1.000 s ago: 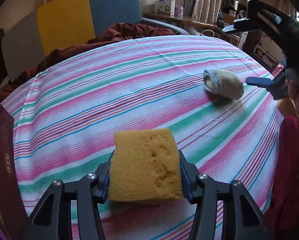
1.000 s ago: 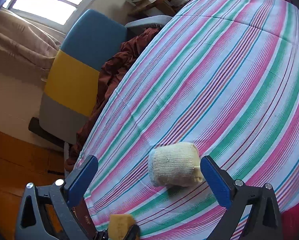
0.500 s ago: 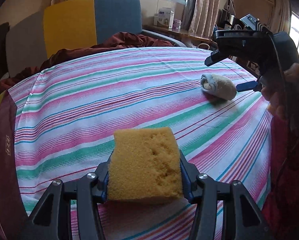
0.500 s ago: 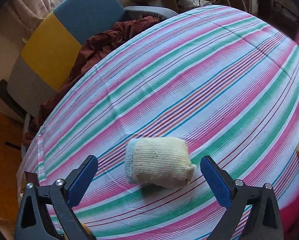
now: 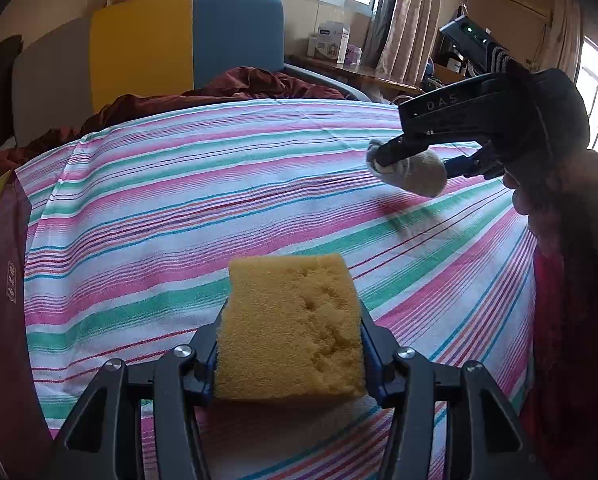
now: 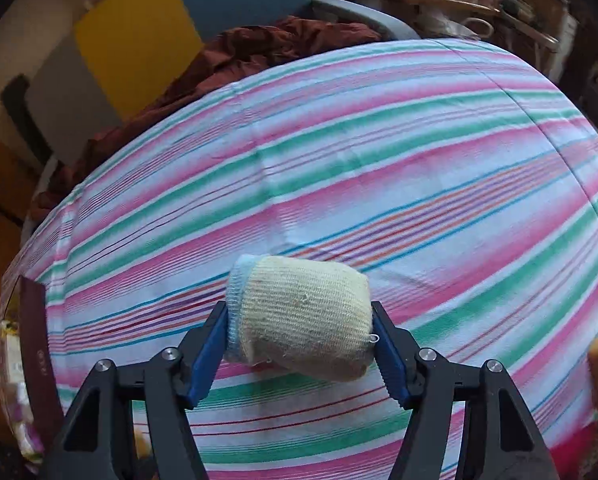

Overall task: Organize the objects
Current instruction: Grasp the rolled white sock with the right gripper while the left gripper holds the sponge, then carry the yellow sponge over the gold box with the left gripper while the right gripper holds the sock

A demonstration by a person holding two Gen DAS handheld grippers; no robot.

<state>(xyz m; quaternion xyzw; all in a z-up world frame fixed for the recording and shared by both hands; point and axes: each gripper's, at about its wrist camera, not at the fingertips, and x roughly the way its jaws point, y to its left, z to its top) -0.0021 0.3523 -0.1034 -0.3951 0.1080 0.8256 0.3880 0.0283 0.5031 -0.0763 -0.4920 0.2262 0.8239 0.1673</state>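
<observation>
Sponge (image 5: 289, 326): you hold it clamped between the pads of your left gripper (image 5: 290, 354); the yellow block fills the gap from pad to pad and sticks out ahead of the fingertips, above the sheet.
Left gripper: clamped on the sponge, pointing down over the near part of the bed.
Sock (image 6: 299, 320): rolled and cream, with a pale blue cuff toward the left finger; it sits right between the pads of your right gripper (image 6: 301, 346), both pads against its ends.
Right gripper: your jaws are closing, with the sock between them and the pads already touching it. From the left wrist view it sits ahead and to the right of the sponge, with the sock (image 5: 413, 170) at its tips (image 5: 417, 158).
Sheet (image 6: 379, 152): striped pink, green and white; it spreads out ahead of both grippers, and the sock rests on it.
Hand (image 5: 539, 196): yours, gripping the right gripper's handle, far right of the left gripper.
Chair (image 5: 187, 44): yellow and blue back, beyond the bed's far edge, straight ahead of your left gripper.
Cloth (image 6: 235, 64): dark red, bunched between chair and sheet.
</observation>
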